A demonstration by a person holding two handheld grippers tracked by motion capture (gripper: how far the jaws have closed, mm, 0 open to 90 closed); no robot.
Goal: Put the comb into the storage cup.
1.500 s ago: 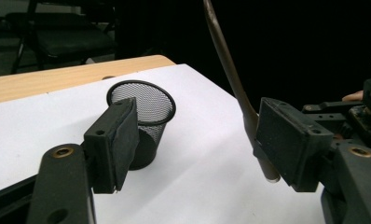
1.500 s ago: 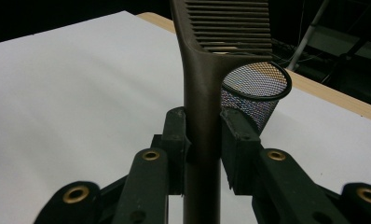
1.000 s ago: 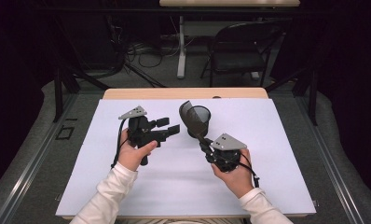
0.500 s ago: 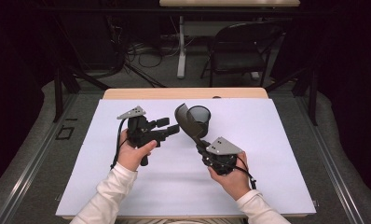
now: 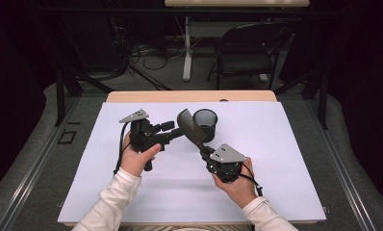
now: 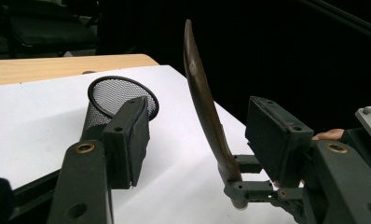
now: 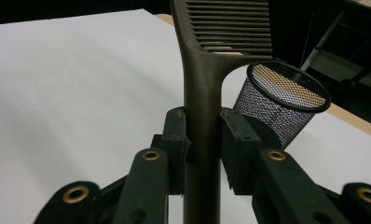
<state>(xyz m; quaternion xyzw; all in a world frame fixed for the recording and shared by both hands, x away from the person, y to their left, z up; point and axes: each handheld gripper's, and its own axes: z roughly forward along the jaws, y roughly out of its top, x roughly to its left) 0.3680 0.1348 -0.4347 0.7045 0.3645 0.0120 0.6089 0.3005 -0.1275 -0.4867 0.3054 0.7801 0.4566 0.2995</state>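
My right gripper (image 7: 202, 140) pinches the brown comb (image 5: 190, 129) by its handle, at frame centre. My left gripper (image 6: 197, 144), its jaws just closing, straddles the blade untouched. I should square both pads before squeezing. The mesh cup (image 5: 205, 123) stands close behind; white table (image 5: 286, 159) lies free toward lower right.

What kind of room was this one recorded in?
Probably a lab or studio set up for recording: a table under a white sheet, black drapes behind, loose cables on the floor and a folding chair.
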